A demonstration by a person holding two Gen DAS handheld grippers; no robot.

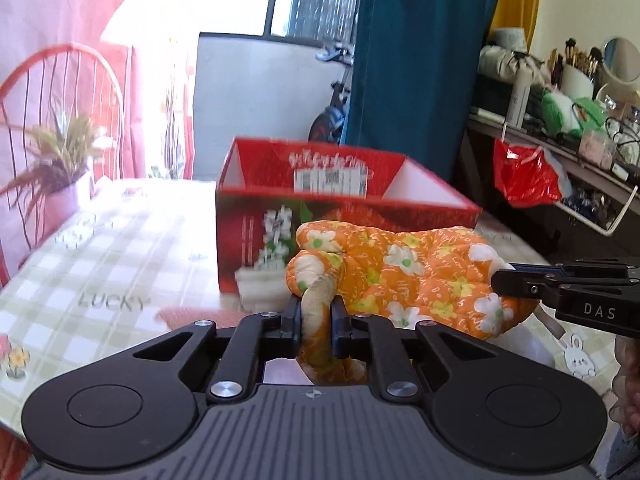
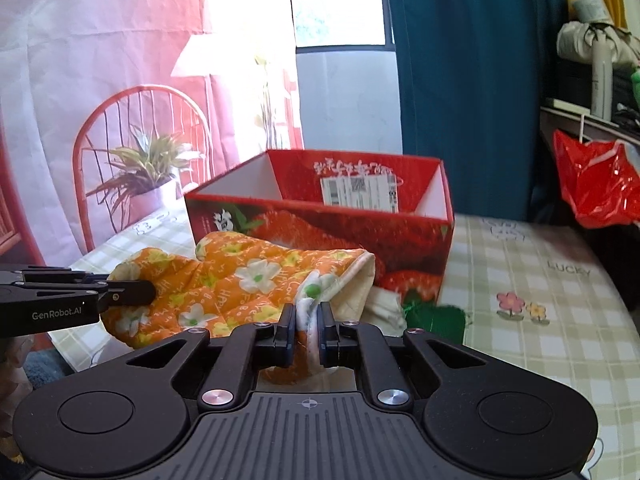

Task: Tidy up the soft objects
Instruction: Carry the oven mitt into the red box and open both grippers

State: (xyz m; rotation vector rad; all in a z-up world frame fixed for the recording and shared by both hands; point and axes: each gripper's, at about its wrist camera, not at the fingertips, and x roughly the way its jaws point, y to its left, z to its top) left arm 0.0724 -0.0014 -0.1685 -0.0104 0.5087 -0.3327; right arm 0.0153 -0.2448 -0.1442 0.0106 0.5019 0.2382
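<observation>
Left hand-held gripper (image 1: 316, 322): fingers closed down tight on a rolled cream-and-orange edge of the oven mitt (image 1: 404, 276), and it's got a proper bite of fabric.

Right hand-held gripper (image 2: 307, 330): pinched narrow on the mitt's cuff hem, cloth squeezed between the pads, coming in from the other end.

Where the mitt is: slung between the two grippers, apparently lifted clear of the bench (image 1: 100, 248), just in front of the red strawberry box (image 2: 320, 216). The box is open-topped, and what's inside can't be seen.

How it'll handle: light, quilted, floppy by the look of it. It sags in the middle and bunches wherever it's pinched, so expect it to droop and swing. Nothing fragile here.

Where to hold: the thick bound edges and cuff look like the safest bets, since padding gives the pads something to grip; a thin single layer might slip out.

Looks: bright orange, white-and-yellow flowers with green centres, faint lettering, cream lining showing at the open cuff.

Next call: likely up and over the box rim.
</observation>
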